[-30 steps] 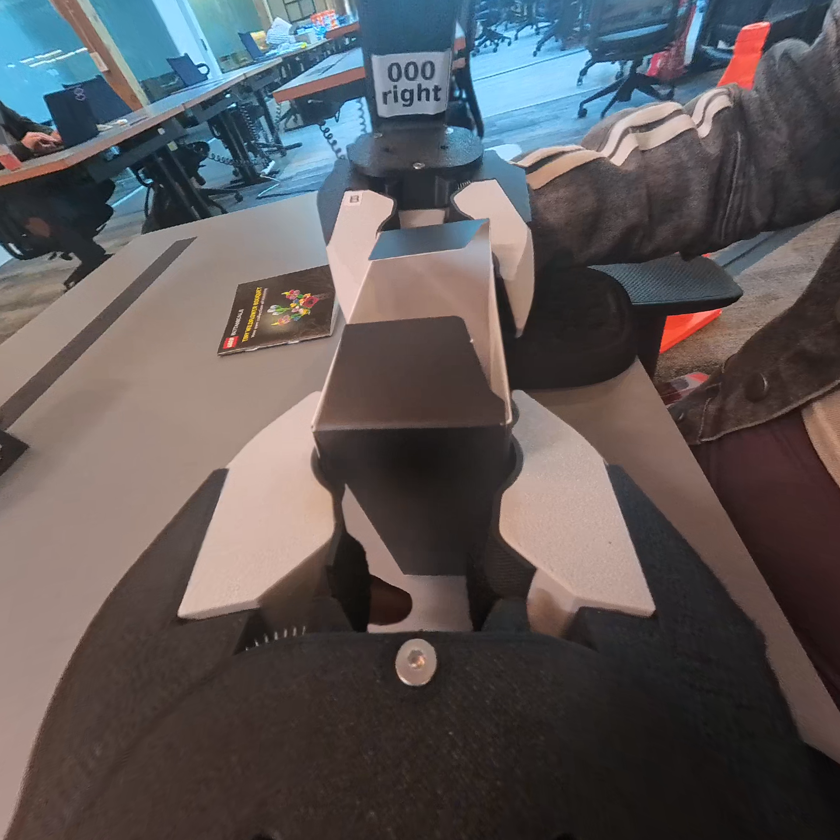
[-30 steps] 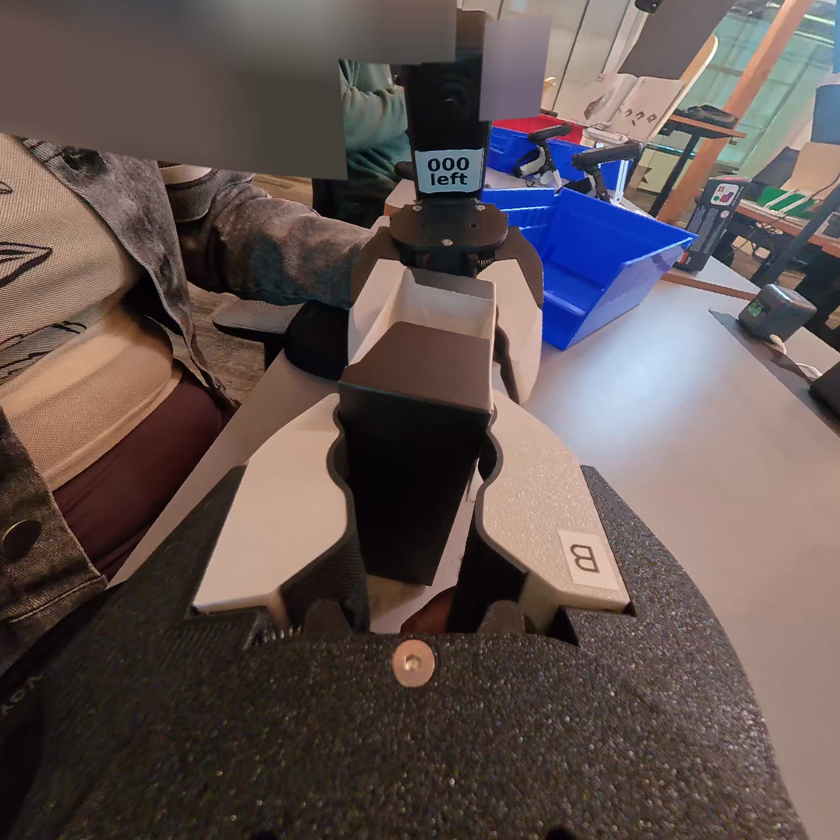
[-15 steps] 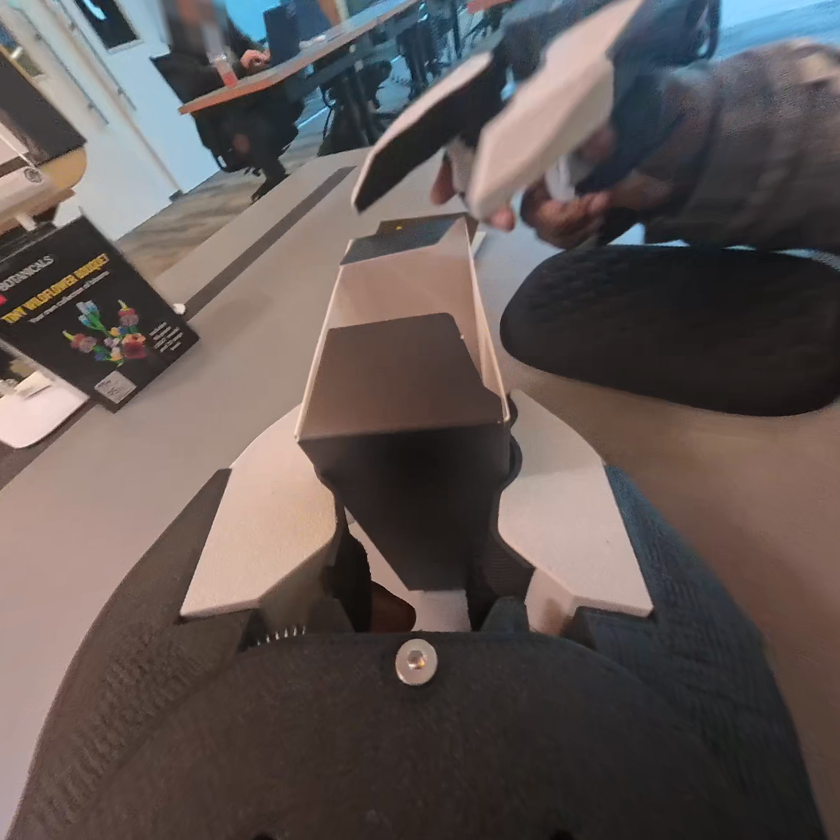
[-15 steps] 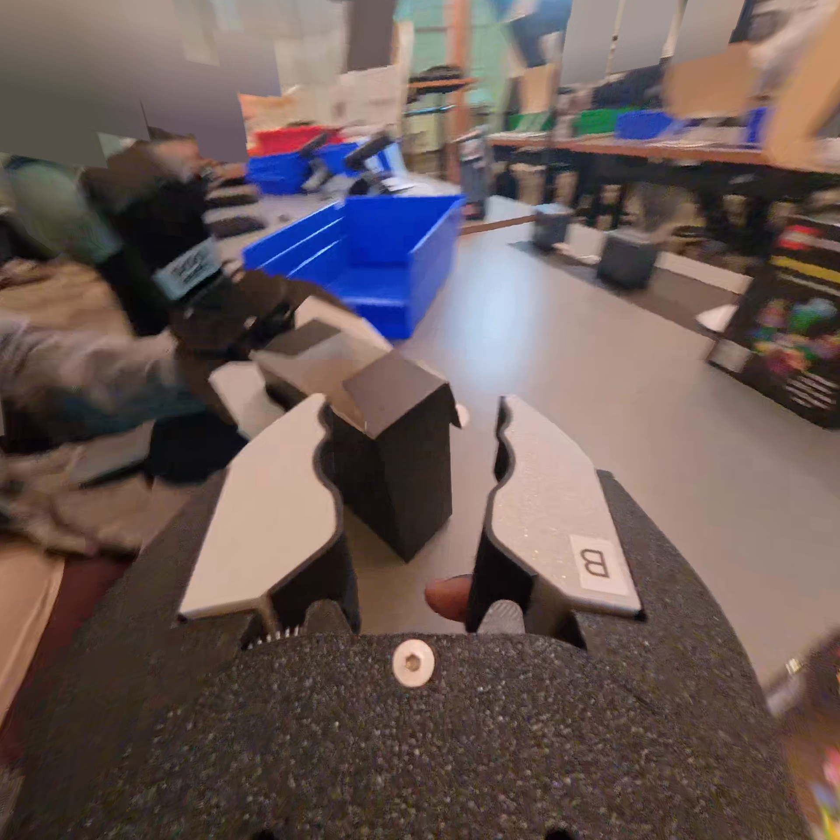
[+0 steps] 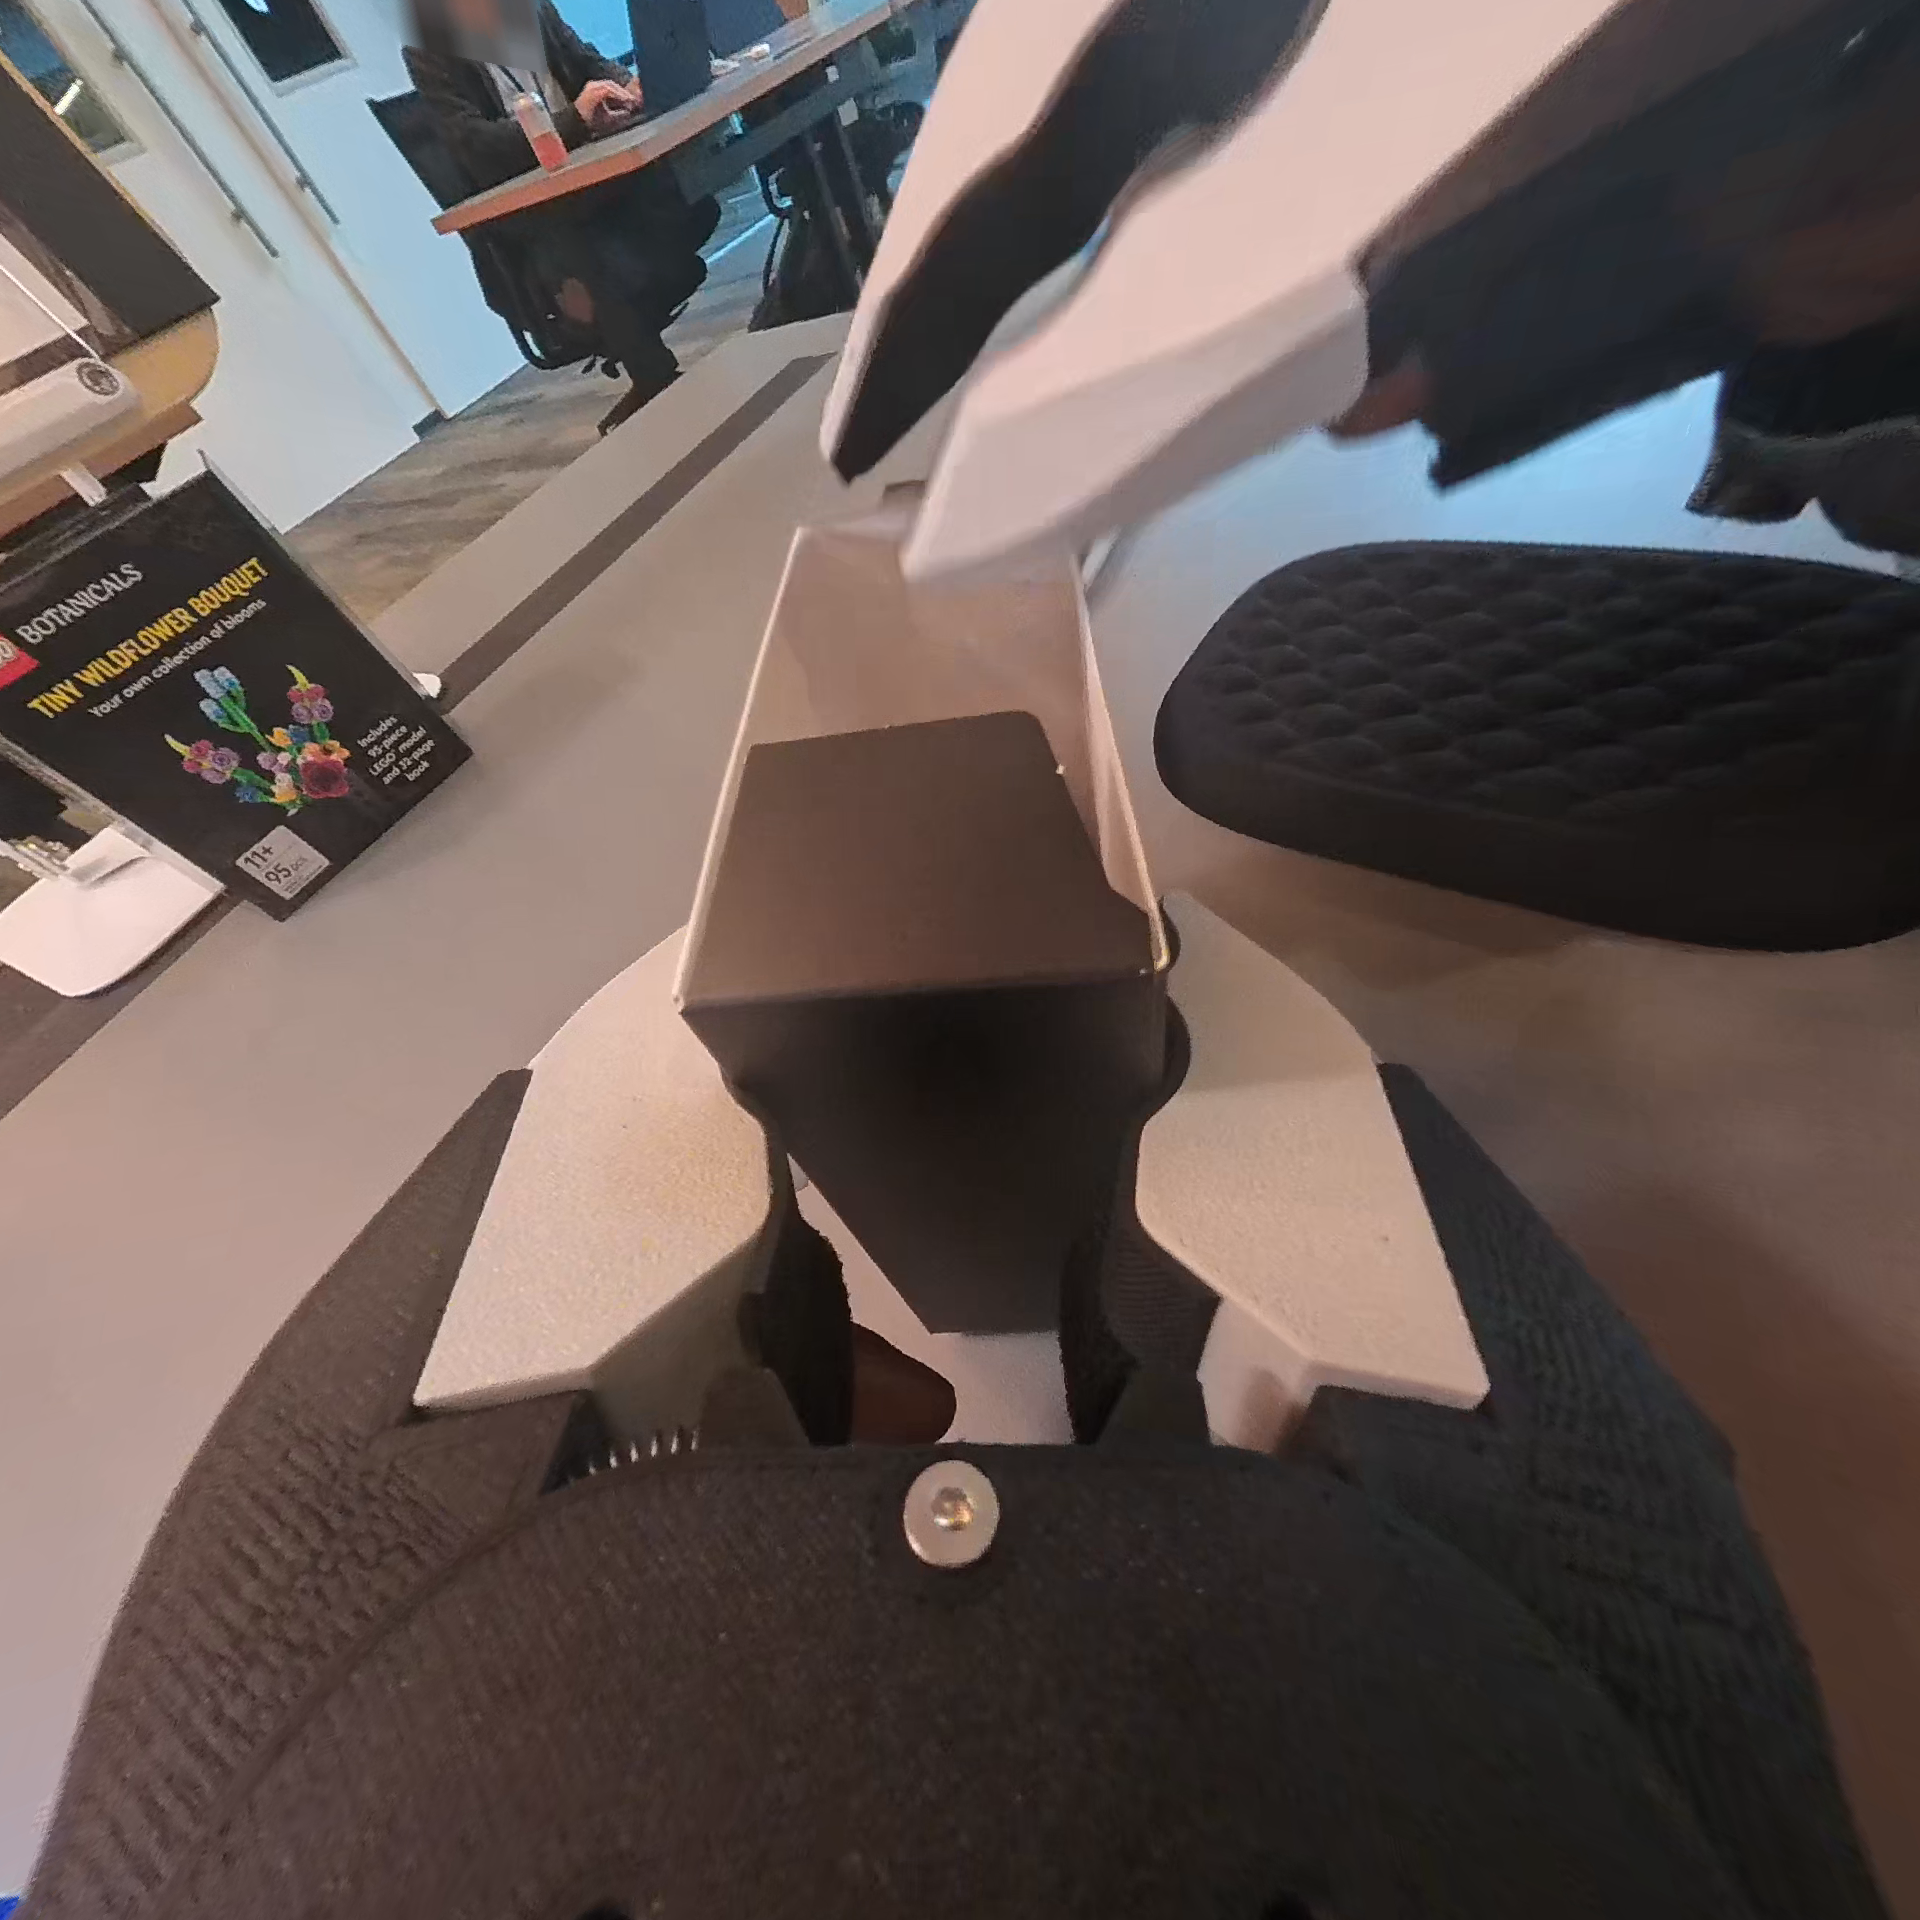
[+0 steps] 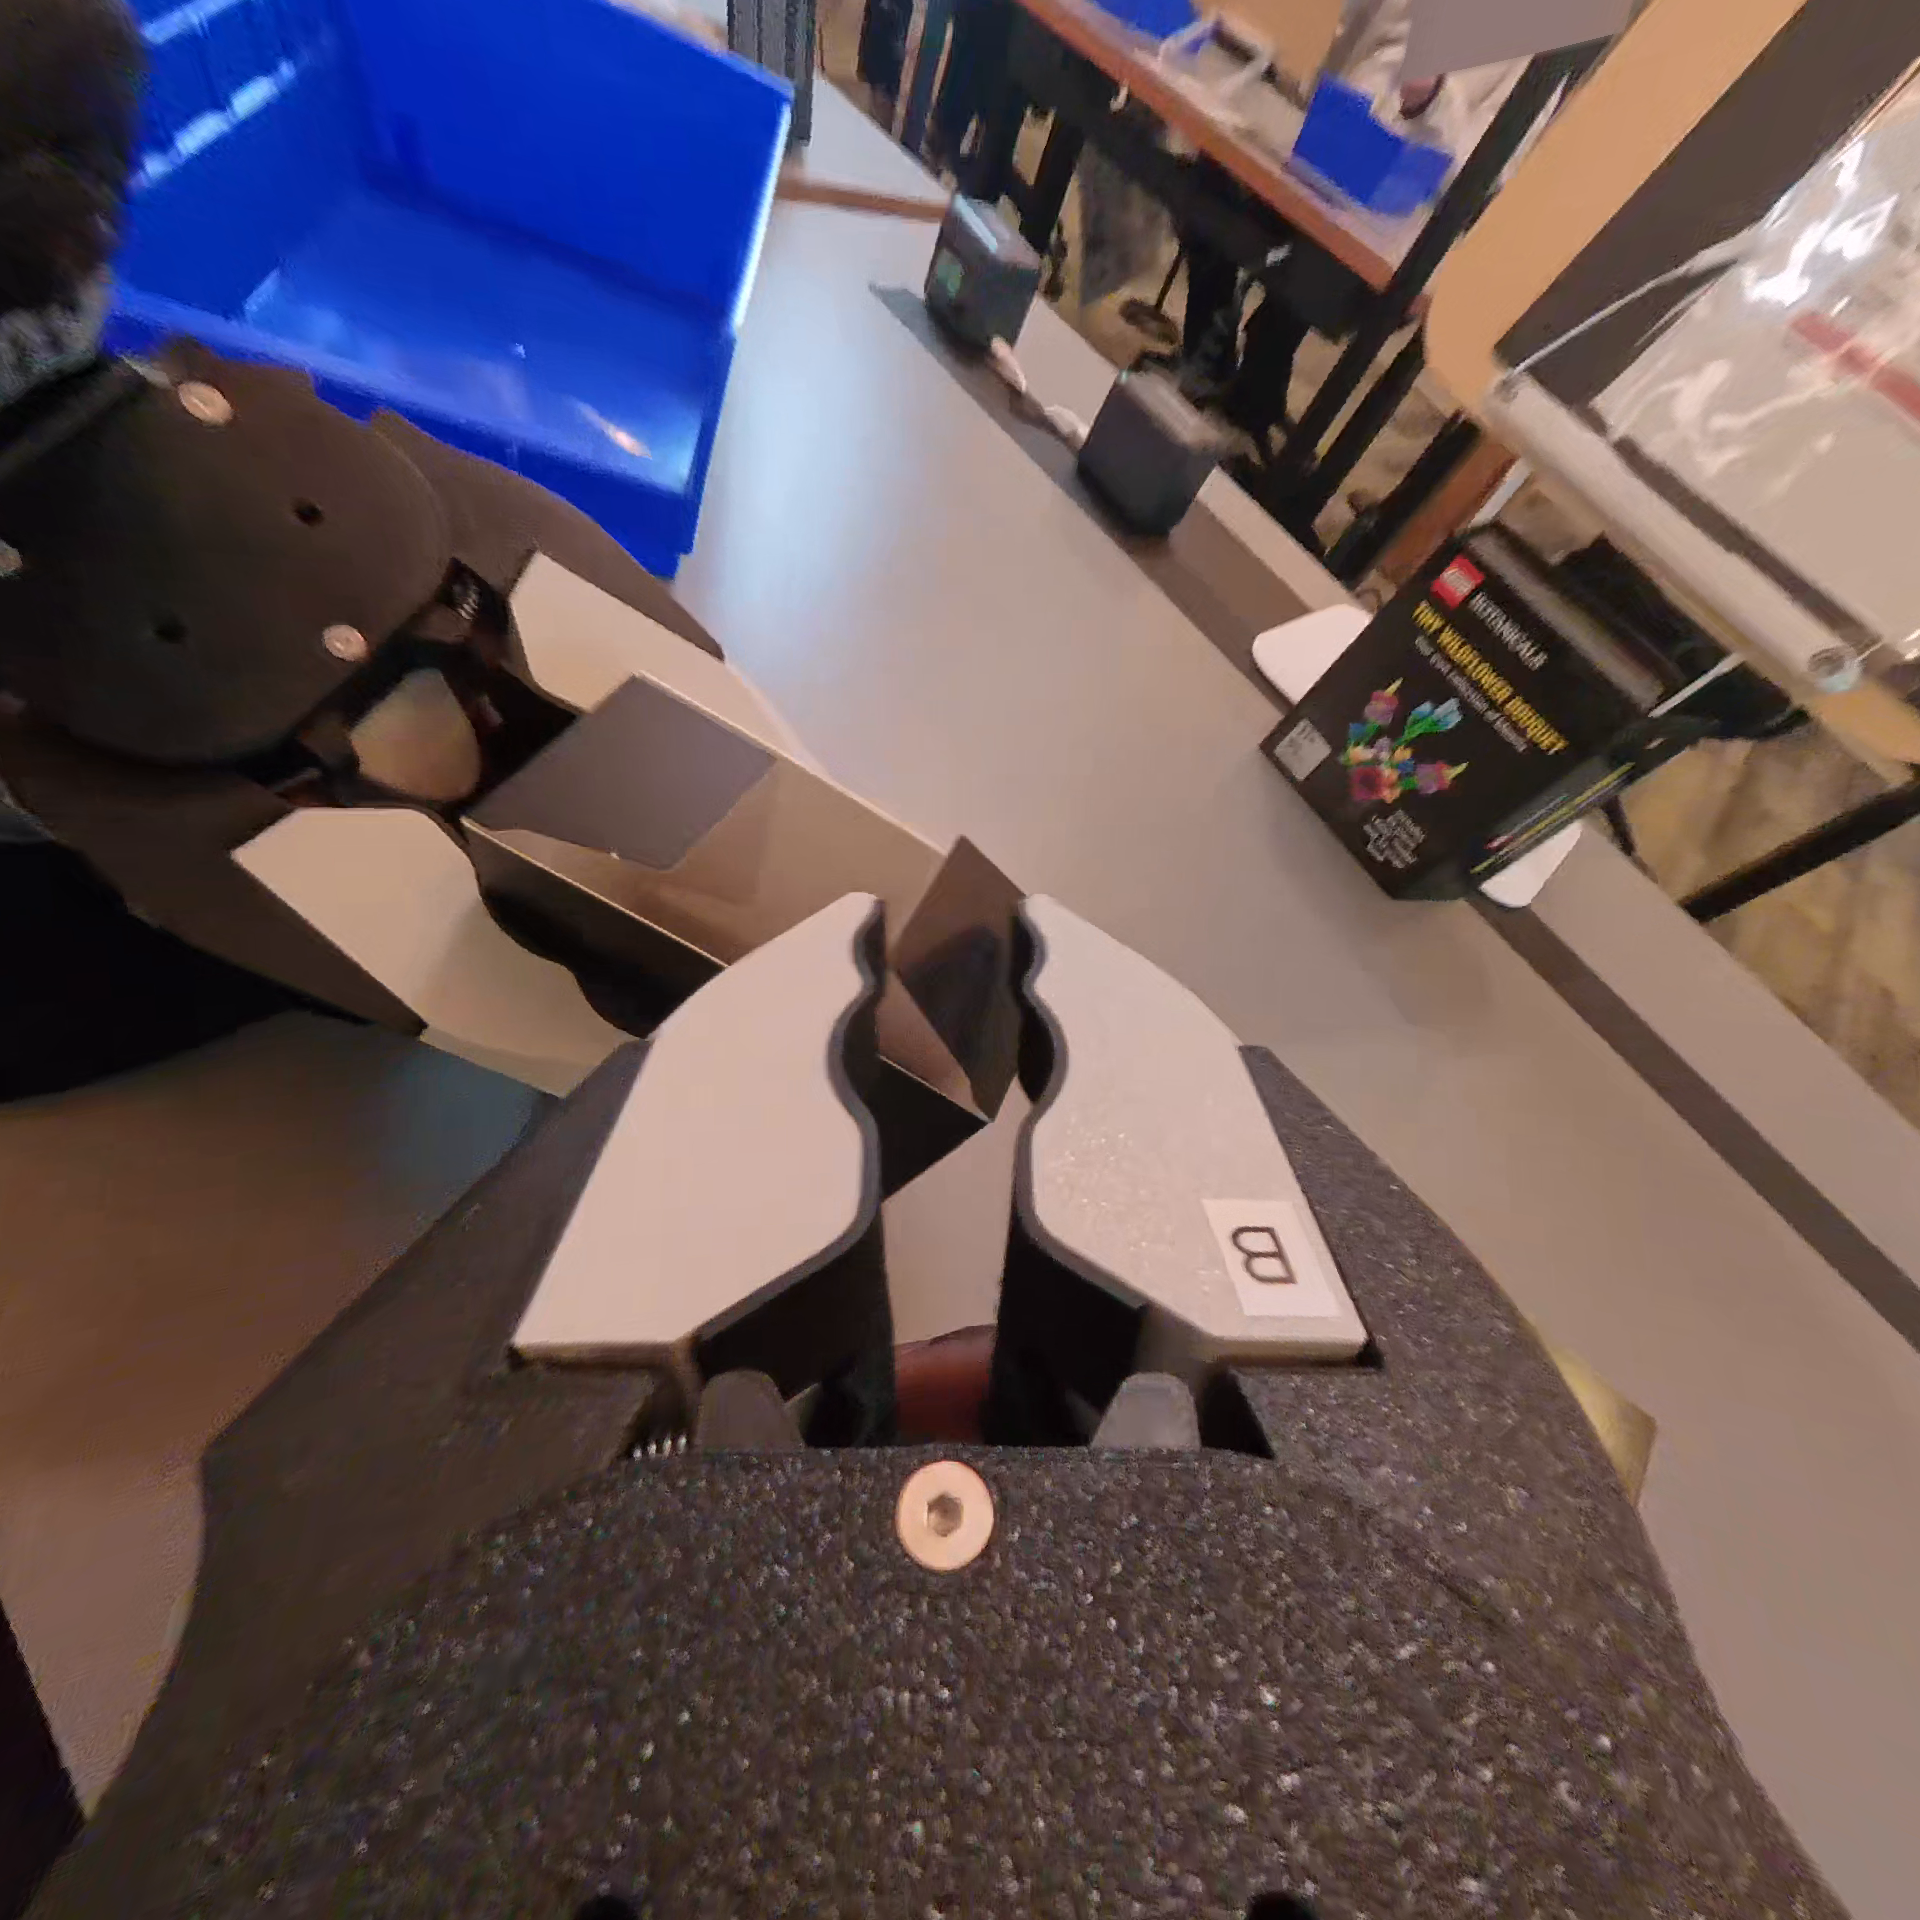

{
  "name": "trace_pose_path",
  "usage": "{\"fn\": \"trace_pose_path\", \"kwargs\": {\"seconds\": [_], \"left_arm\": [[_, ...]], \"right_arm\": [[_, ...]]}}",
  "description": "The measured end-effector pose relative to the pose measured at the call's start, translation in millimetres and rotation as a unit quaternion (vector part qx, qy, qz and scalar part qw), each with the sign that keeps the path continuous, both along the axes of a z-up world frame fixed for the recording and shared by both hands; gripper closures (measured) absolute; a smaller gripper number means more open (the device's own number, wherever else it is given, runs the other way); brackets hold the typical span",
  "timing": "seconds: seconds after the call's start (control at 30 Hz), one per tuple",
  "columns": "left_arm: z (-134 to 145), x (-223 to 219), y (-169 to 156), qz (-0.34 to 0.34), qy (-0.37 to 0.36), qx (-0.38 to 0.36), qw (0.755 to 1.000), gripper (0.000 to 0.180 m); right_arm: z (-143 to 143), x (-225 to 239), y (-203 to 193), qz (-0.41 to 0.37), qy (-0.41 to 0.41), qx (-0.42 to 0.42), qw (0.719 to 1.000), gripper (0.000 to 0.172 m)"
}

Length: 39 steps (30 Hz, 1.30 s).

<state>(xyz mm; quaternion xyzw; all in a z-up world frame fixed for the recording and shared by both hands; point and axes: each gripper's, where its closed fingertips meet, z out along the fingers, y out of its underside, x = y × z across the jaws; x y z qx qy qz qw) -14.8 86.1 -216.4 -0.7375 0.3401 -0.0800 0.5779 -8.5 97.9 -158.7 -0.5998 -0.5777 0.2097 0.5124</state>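
My left gripper (image 5: 925, 925) is shut on a long carton (image 5: 914, 852), black outside and white inside, gripping its near end above the grey table (image 5: 312, 1039). The carton's top is open and its near flap lies flat. My right gripper (image 6: 951, 914) has its fingers at the carton's far end, drawn close around a black end flap (image 6: 961, 935). The flap stands slanted between the pads, with narrow dark gaps on both sides. The right gripper also shows in the left wrist view (image 5: 883, 509), blurred above the far end. The left gripper (image 6: 540, 831) shows in the right wrist view.
A black box with a flower picture (image 5: 208, 717) stands on the table; it also shows in the right wrist view (image 6: 1455, 748). A blue bin (image 6: 468, 260) sits behind the left gripper. Two small dark devices (image 6: 1143, 468) stand along a dark strip. A black chair armrest (image 5: 1538, 727) is beside the table. My hands' fingertips stand some 6 cm from each other.
My right gripper let go of the carton's far end, swung out and came back, narrowing its fingers around the end flap. My left gripper kept its hold and turned the carton leftwards.
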Motion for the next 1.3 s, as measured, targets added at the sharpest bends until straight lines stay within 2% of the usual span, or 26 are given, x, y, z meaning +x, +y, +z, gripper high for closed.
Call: {"fn": "trace_pose_path", "kwargs": {"seconds": [0.03,0.07,0.17,0.4,0.5,0.57,0.63,0.67,0.73,0.8,0.87,0.9,0.97,1.0,1.03,1.1,1.17,1.23,1.3], "left_arm": [[-0.3,-0.2,0.0,0.000,-0.001,-0.001,1.000,0.111],[-0.4,-0.3,-0.2,-0.002,-0.004,-0.001,1.000,0.111],[-0.8,0.3,-0.6,-0.007,-0.009,-0.006,1.000,0.111],[-2.1,1.3,-1.4,-0.019,-0.023,-0.023,0.999,0.111],[-2.4,0.4,-1.4,-0.022,-0.031,-0.028,0.999,0.111],[-2.3,0.8,-1.7,-0.022,-0.028,-0.027,0.999,0.111],[-2.4,1.7,-2.2,-0.025,-0.026,-0.026,0.999,0.110],[-2.4,1.9,-2.2,-0.026,-0.026,-0.026,0.999,0.110],[-2.5,1.4,-1.9,-0.025,-0.028,-0.027,0.999,0.110],[-2.3,1.4,-2.0,-0.025,-0.028,-0.027,0.999,0.110],[-2.3,1.4,-2.1,-0.025,-0.028,-0.027,0.999,0.110],[-2.3,1.1,-2.0,-0.025,-0.028,-0.027,0.999,0.110],[-2.2,1.3,-2.0,-0.027,-0.028,-0.027,0.999,0.110],[-2.3,1.6,-2.5,-0.027,-0.028,-0.027,0.999,0.110],[-2.6,1.9,-2.5,-0.028,-0.028,-0.027,0.999,0.110],[-2.4,2.0,-2.9,-0.031,-0.028,-0.028,0.999,0.111],[-2.6,2.3,-3.1,-0.033,-0.029,-0.029,0.999,0.111],[-2.5,2.4,-2.8,-0.035,-0.030,-0.030,0.999,0.111],[-2.7,2.6,-2.9,-0.037,-0.030,-0.031,0.998,0.111]], "right_arm": [[7.0,1.8,-1.3,0.002,0.016,0.005,1.000,0.165],[13.9,5.7,0.5,-0.005,0.029,0.013,0.999,0.166],[20.1,19.3,12.7,-0.017,0.044,0.009,0.999,0.167],[5.7,34.0,36.7,-0.020,0.119,-0.137,0.983,0.165],[-8.3,33.8,41.2,-0.014,0.158,-0.249,0.955,0.164],[-14.1,33.7,40.8,0.004,0.190,-0.322,0.927,0.164],[-9.4,35.4,40.0,0.031,0.231,-0.371,0.899,0.161],[-5.2,36.7,39.9,0.040,0.243,-0.374,0.894,0.157],[6.0,38.7,37.9,0.057,0.248,-0.337,0.907,0.146],[22.6,41.0,31.7,0.078,0.242,-0.275,0.927,0.122],[46.9,45.2,20.4,0.105,0.245,-0.188,0.945,0.107],[60.1,46.6,8.6,0.128,0.247,-0.136,0.951,0.103],[68.4,43.0,-29.5,0.205,0.208,-0.050,0.955,0.114],[58.7,37.8,-44.4,0.234,0.158,-0.033,0.959,0.111],[42.3,31.9,-50.5,0.242,0.096,-0.033,0.965,0.100],[8.7,25.7,-45.0,0.231,-0.009,-0.030,0.972,0.086],[-7.5,24.8,-25.8,0.200,-0.049,-0.003,0.979,0.085],[-13.1,27.0,-12.1,0.177,-0.061,0.022,0.982,0.089],[-16.7,28.3,-10.6,0.173,-0.056,0.012,0.983,0.092]]}}
